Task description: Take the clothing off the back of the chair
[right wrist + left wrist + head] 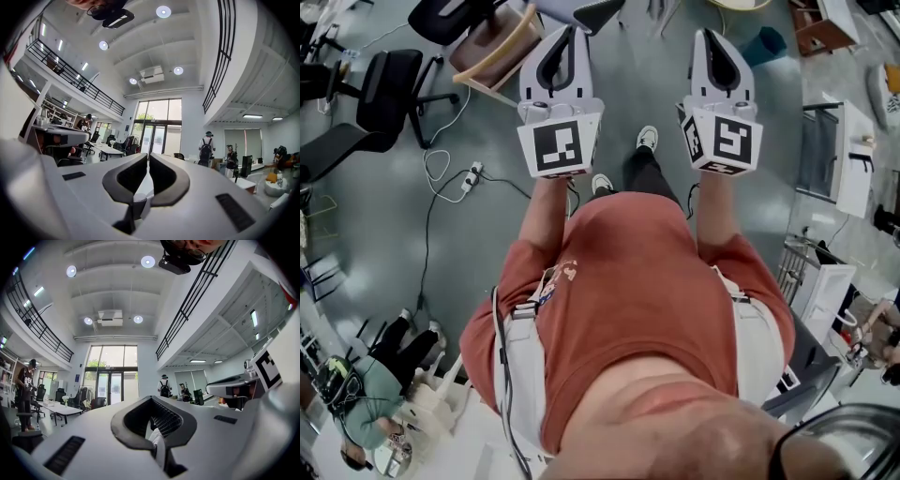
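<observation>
I hold both grippers out level in front of me over the grey floor. In the head view my left gripper [573, 30] and right gripper [705, 34] each have their jaws together with nothing between them. In the left gripper view, the left gripper [151, 398] points down a tall hall toward glass doors. The right gripper [147, 154] shows only a thin slit between its jaws. A chair with a tan curved back [492, 47] stands just beyond and left of the left gripper. I cannot make out any clothing on it. Dark garments [82, 397] hang far off by the doors.
Black office chairs [389, 89] stand at the left, with a power strip and cable [469, 178] on the floor. A white cabinet [844, 155] is at the right. A person [366, 403] sits at the lower left. White tables [58, 408] and standing people [205, 150] lie ahead.
</observation>
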The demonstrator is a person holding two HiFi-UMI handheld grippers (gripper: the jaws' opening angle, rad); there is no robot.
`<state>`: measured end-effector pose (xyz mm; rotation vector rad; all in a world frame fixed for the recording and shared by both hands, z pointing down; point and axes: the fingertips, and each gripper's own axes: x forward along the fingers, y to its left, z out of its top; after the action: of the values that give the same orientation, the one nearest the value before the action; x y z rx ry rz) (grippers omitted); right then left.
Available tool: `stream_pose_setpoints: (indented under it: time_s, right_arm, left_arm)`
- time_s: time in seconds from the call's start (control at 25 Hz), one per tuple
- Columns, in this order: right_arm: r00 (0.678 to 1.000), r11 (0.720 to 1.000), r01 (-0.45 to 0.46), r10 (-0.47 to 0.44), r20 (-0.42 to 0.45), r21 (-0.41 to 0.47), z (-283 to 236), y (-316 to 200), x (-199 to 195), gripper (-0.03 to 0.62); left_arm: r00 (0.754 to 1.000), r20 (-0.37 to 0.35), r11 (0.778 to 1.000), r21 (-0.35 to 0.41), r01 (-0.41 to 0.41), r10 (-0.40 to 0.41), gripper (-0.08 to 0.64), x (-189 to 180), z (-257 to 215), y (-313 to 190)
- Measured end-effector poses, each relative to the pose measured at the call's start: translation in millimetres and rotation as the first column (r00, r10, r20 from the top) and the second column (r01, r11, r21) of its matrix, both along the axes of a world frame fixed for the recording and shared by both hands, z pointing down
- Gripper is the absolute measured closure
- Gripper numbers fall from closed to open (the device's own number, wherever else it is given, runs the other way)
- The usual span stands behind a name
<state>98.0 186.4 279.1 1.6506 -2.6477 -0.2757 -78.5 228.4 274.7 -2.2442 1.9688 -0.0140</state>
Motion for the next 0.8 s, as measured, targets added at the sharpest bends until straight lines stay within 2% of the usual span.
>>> stream_pose_setpoints:
  time_s: [0.12, 0.28, 0.4, 0.8]
  right_arm:
    - [1.0, 1.0, 0.006, -0.006, 0.007, -0.009, 4.9, -21.2, 4.2, 0.563]
    - [1.0, 1.0, 0.021, -0.021, 0.012, -0.022, 10.4, -59.3, 16.5, 0.561]
    - [0.999, 0.999, 0.025, -0.024, 0.022, -0.033, 12.3, -91.7, 31.1, 0.561]
    - [0.999, 0.998, 0.041, -0.041, 0.018, -0.042, 16.5, -190.8, 66.5, 0.561]
  left_arm:
    - [1.0, 0.004, 1.0, -0.001, 0.001, -0.001, 0.546, 5.4, 2.1, -21.0]
    - [1.0, -0.007, 0.999, 0.046, -0.006, 0.006, 0.546, 23.8, -2.7, -60.8]
    - [0.999, 0.039, 1.0, 0.007, -0.005, 0.005, 0.546, 39.5, -1.6, -91.1]
    - [0.998, 0.056, 1.0, 0.012, 0.008, -0.008, 0.546, 78.0, -9.5, -188.8]
